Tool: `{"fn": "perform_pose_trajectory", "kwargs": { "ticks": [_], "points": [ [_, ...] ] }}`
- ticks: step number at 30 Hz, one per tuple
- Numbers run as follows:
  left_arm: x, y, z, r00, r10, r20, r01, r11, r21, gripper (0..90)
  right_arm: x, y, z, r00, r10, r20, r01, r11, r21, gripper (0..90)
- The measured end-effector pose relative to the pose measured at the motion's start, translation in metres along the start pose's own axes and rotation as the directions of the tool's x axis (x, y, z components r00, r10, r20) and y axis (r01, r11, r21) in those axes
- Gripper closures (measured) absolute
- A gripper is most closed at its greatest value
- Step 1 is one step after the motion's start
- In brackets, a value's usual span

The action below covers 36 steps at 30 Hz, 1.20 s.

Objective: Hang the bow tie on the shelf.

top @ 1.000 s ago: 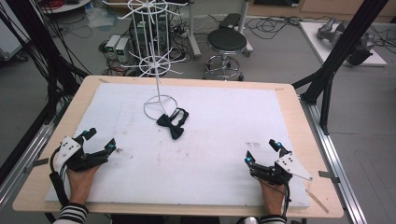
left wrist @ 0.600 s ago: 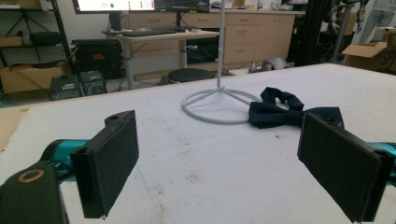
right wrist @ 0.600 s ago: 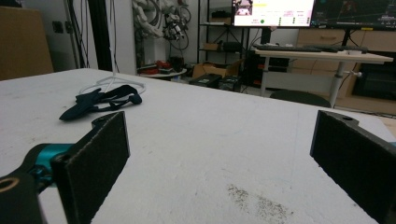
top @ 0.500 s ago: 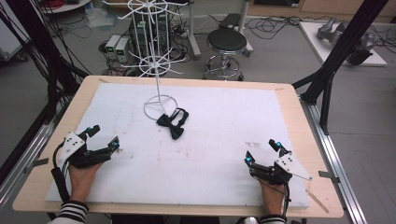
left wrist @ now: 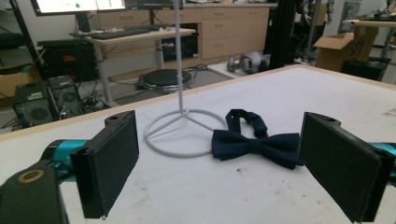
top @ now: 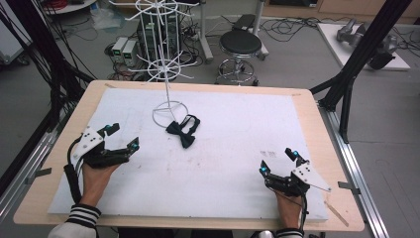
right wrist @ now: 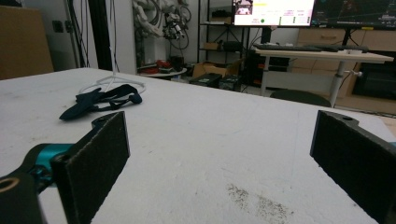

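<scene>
Bow tie (top: 182, 131), one in number and dark navy, lies flat on the white table cover (top: 233, 148), well ahead of both grippers and touched by neither, its strap looped beside the ring base of the single white wire stand (top: 167, 106). Left gripper (top: 121, 138), nearer the tie, points toward it with jaws spread wide and empty. Right gripper (top: 277, 162), also one, rests near the table's front edge with jaws equally wide, holding nothing.

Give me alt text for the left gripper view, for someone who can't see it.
A dark navy bow tie lies on a white table beside the ring base of a white wire stand, seen between the two open black pads of the left claw. Desks and cabinets stand behind.
</scene>
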<state>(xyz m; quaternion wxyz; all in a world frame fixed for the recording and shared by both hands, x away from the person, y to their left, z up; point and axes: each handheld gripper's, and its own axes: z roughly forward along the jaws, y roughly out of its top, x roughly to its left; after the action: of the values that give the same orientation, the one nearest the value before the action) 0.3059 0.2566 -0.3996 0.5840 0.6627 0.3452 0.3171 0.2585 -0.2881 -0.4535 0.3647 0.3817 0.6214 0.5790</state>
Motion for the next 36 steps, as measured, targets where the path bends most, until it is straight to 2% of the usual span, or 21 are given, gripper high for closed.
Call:
{"fn": "perform_pose_trajectory", "kwargs": {
  "ticks": [2,9,17,21,26,33,36],
  "points": [
    [-0.006,0.006,0.009,0.9997,0.01,0.022,-0.011,0.9996,0.026,12.9,0.0,0.0,0.0,1.0,0.0,-0.001,0.0,1.0,0.0,3.7],
    [-0.021,0.017,0.03,0.9978,0.03,0.059,-0.035,0.9969,0.071,13.0,0.0,0.0,0.0,1.0,0.001,-0.001,-0.001,1.0,0.0,3.7],
    [-0.037,0.03,0.053,0.9959,0.035,0.083,-0.044,0.9937,0.103,12.9,0.0,0.0,0.0,1.0,0.004,-0.001,-0.004,1.0,0.001,3.7],
    [-0.045,0.033,0.065,0.9953,0.051,0.083,-0.061,0.9894,0.132,13.0,0.0,0.0,0.0,1.0,0.007,-0.002,-0.007,1.0,0.003,3.7],
    [-0.053,0.039,0.079,0.9944,0.05,0.094,-0.063,0.9871,0.147,13.0,0.0,0.0,0.0,1.0,0.009,-0.002,-0.009,1.0,0.001,3.7],
    [-0.067,0.04,0.097,0.9912,0.064,0.116,-0.086,0.9786,0.187,13.0,0.0,0.0,0.0,1.0,0.009,-0.001,-0.009,1.0,0.0,3.7],
    [-0.072,0.04,0.105,0.9905,0.059,0.124,-0.084,0.9745,0.208,13.0,0.0,0.0,0.0,0.9999,0.01,-0.002,-0.01,1.0,0.001,3.7]
  ]
}}
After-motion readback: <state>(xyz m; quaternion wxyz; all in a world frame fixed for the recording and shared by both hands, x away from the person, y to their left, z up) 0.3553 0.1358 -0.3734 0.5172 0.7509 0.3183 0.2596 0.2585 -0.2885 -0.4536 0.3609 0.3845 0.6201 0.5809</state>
